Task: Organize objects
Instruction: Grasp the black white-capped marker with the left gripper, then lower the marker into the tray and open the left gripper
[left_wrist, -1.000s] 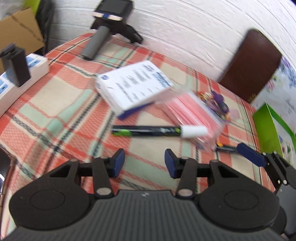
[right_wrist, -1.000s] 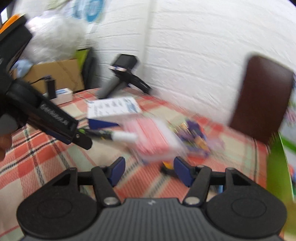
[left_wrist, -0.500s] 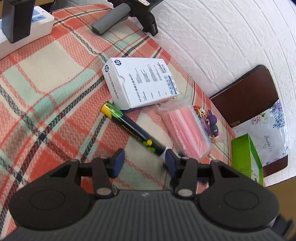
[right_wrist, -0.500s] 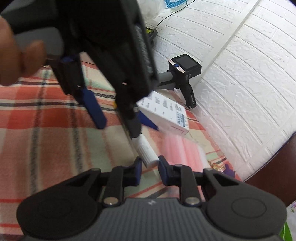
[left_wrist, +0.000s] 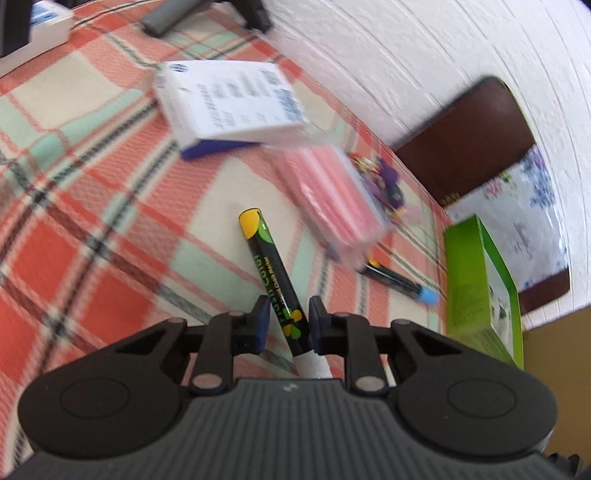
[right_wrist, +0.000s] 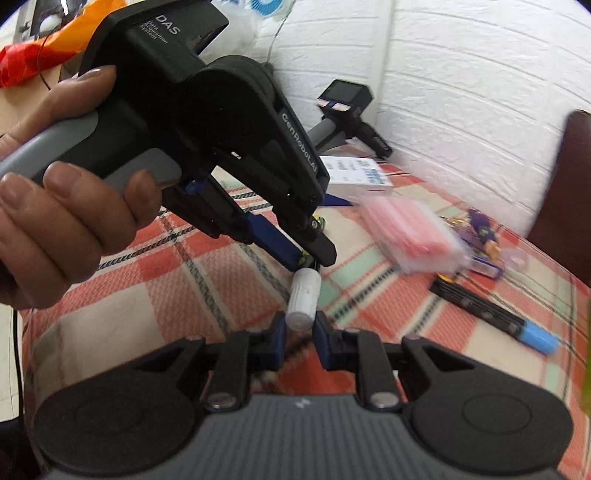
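Two hand-held grippers meet on one black chalk marker with a green-and-yellow label (left_wrist: 275, 273) above a red, cream and mint plaid tablecloth (left_wrist: 92, 229). The left gripper (left_wrist: 285, 321), its jaws having just been closing, clamps the marker's black barrel just above the white cap (right_wrist: 304, 297). The right gripper (right_wrist: 298, 334) has shut its blue pads (right_wrist: 320, 338) on the end of that cap. A person's hand (right_wrist: 55, 210) grips the grey handle of the left tool, seen at near left from the right wrist.

Beyond the marker, toward the white brick wall, lie a white printed cardboard box (left_wrist: 229, 101) and a clear packet of pink sticks (left_wrist: 332, 195). Just beside the packet sit small purple trinkets (left_wrist: 384, 184). A second black marker with a blue cap (right_wrist: 491, 314) lies well to the right, near an upright green carton (left_wrist: 476, 291).
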